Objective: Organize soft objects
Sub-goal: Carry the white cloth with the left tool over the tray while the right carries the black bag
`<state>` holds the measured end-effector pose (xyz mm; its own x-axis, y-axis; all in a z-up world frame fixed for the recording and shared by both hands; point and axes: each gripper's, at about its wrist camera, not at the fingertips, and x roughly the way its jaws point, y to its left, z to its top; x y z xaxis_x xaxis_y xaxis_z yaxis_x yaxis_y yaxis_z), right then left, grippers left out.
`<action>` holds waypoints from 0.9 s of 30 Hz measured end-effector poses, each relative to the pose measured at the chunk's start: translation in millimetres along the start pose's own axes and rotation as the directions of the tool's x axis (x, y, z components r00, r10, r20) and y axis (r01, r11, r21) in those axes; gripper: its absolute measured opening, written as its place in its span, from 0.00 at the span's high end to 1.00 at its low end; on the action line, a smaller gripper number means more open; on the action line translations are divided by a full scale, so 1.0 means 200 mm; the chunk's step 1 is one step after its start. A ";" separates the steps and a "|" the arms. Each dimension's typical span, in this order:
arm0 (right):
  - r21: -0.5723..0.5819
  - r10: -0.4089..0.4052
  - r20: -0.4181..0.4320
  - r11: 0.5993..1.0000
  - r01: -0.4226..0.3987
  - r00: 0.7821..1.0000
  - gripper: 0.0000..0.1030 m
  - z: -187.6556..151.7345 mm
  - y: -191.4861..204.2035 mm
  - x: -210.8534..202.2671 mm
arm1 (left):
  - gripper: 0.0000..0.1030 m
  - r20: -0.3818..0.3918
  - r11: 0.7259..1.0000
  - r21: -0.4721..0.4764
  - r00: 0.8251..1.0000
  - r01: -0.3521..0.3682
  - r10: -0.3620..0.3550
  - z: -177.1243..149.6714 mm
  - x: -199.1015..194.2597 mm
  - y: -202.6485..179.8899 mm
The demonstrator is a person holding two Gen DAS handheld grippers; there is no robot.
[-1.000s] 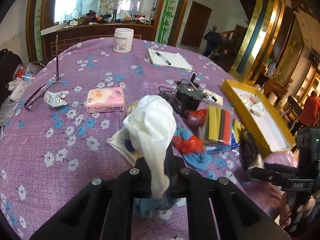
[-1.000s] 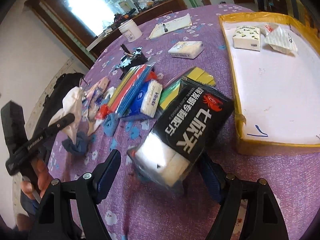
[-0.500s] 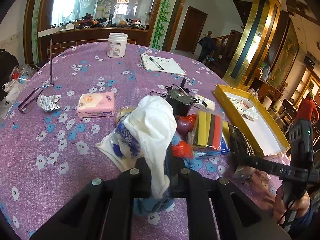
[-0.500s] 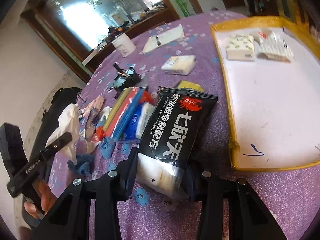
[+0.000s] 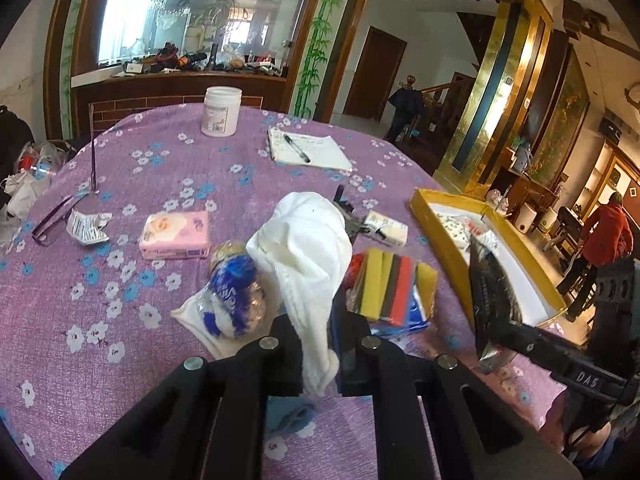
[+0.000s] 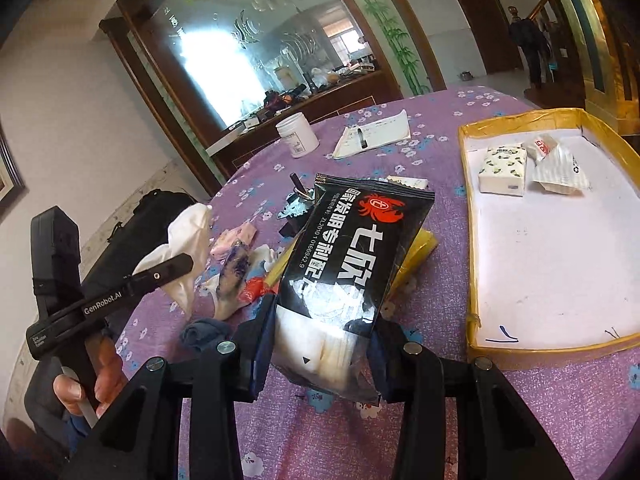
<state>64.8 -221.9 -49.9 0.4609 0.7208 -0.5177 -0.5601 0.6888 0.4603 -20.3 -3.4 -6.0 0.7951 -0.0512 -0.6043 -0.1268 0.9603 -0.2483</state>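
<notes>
My left gripper (image 5: 318,354) is shut on a white cloth (image 5: 304,248), which hangs above the purple flowered table (image 5: 120,288). The same cloth (image 6: 184,248) and the left gripper (image 6: 188,260) show at the left of the right wrist view. My right gripper (image 6: 322,340) is shut on a black packet with a red crab logo (image 6: 352,256), lifted off the table; the packet (image 5: 490,292) shows edge-on in the left wrist view. A yellow-rimmed tray (image 6: 470,280) to the right holds a tissue pack (image 6: 502,170) and a white wrapper (image 6: 560,168).
On the table lie a pink tissue pack (image 5: 176,234), a blue-and-white bag (image 5: 236,296), a pack of coloured sponges (image 5: 390,284), a blue cloth (image 6: 202,334), a notepad with pen (image 5: 306,152), a white jar (image 5: 221,111) and glasses (image 5: 52,220). A person in red (image 5: 604,240) stands far right.
The right gripper closed on the black packet and lifted it off the table, tilting it upright. The left gripper rose slightly with the white cloth still in it.
</notes>
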 end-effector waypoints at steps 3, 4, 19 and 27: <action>0.007 0.002 0.007 1.000 -0.002 1.000 0.57 0.00 -0.02 -0.01 | 0.91 0.001 1.000 0.002 1.000 0.011 -0.011 0.02 -0.01 -0.02; 0.011 0.004 0.013 1.000 -0.004 1.000 0.57 0.00 -0.03 -0.02 | 0.91 0.002 1.000 0.002 1.000 0.013 -0.013 0.02 -0.01 -0.03; 0.035 0.016 0.033 0.999 -0.017 0.999 0.57 0.00 -0.07 -0.07 | 0.91 -0.010 0.998 -0.062 1.000 0.029 -0.030 0.04 -0.02 0.00; 0.040 0.016 0.047 0.999 -0.018 0.999 0.57 0.02 -0.09 -0.11 | 0.91 -0.014 0.997 -0.040 0.998 0.059 -0.059 0.05 -0.01 -0.07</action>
<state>66.9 -250.6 -44.3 0.4837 0.7347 -0.4756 -0.5402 0.6782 0.4982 -13.3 -13.8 6.3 0.7930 -0.1116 -0.5989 -0.1036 0.9440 -0.3132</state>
